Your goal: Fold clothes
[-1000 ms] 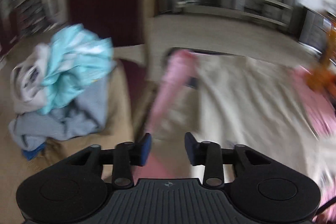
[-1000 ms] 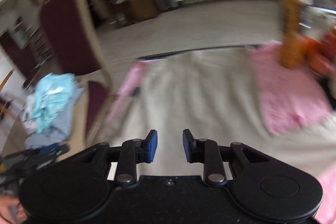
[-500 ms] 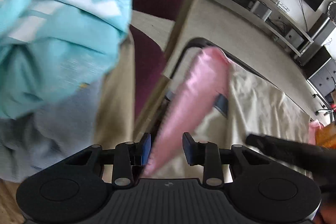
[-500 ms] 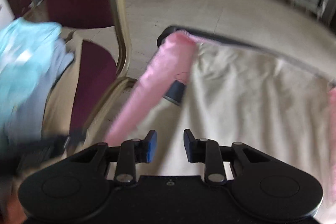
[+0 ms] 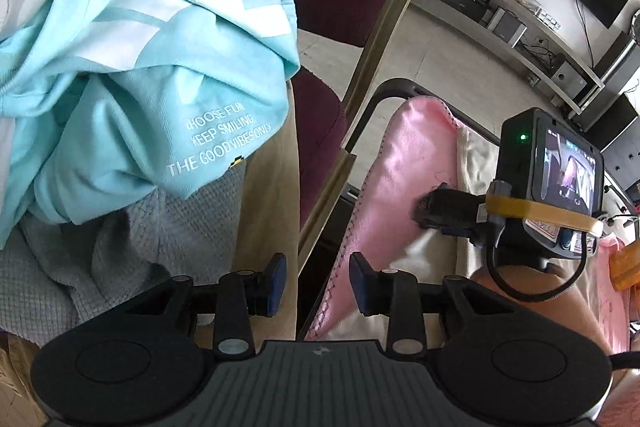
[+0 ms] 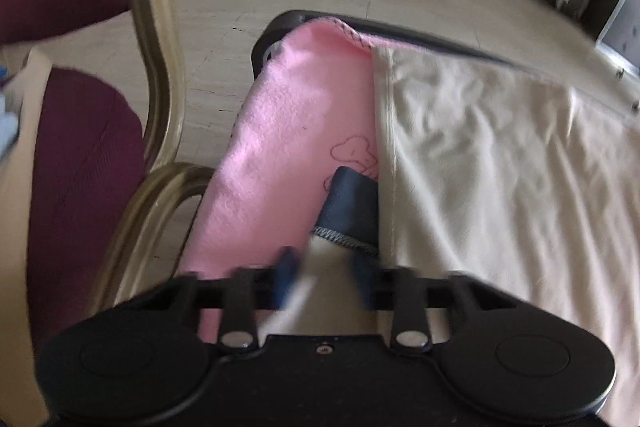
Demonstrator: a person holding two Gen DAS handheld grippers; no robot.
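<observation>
A: Starting at the left, what can you read?

B: The turquoise shirt (image 5: pixel 132 67) on the heap of clothes on the chair (image 5: pixel 320 131) carries white lettering: "HOOSE FUN", its first letter lost in a fold, then "KEEP SMILING" and "THE GOODVIBESONLY". A grey knitted garment (image 5: pixel 132 239) lies under it, cut off at the frame edge.

A: And the left gripper (image 5: pixel 318 281)?

B: Its fingers stand apart with nothing between them, hovering over the gap between chair and table (image 6: pixel 304 17).

A: Further right?

B: A pink towel (image 6: pixel 280 147) hangs over the table's left edge, stamped with a faint outline drawing too small to identify. A cream cloth (image 6: pixel 500 167) covers the rest. A navy piece with a stitched hem (image 6: pixel 352 211) pokes out from under the cream edge; most of it is hidden.

A: The right gripper (image 6: pixel 326 277)?

B: Blurred. Its jaws have just been closing, with a pale fold of fabric between them, and whether the pads already press on it I cannot tell. The screen on its camera (image 5: pixel 560 163) is unreadable.
</observation>
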